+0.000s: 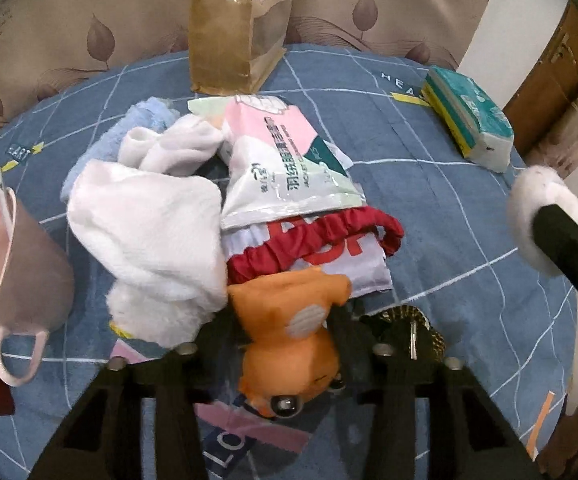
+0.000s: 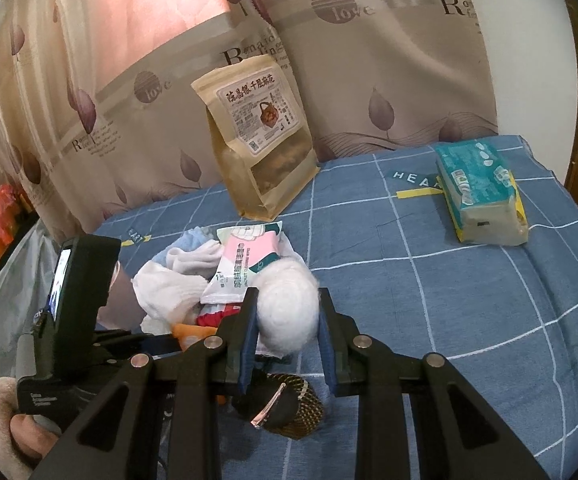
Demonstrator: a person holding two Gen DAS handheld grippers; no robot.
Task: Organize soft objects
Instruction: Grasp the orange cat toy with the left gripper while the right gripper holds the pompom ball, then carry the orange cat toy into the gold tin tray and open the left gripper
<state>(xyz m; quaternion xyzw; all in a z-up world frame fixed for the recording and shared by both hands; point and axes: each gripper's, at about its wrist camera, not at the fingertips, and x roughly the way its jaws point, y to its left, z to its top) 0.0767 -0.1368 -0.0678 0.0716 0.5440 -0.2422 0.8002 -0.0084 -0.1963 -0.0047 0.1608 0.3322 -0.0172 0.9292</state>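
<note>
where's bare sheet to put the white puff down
Free: the blue sheet between the tissue pack and the towel pile. Crowded: around the pile, where the orange plush, wipes pouch, pink mug and gold hair clip sit.

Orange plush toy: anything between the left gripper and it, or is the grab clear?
Nothing visible blocks it. The orange plush toy already sits between the left gripper fingers. The white towel borders it on the left and the red-trimmed cloth lies just beyond, partly overlapping its far end, so lifting may drag those.
</note>
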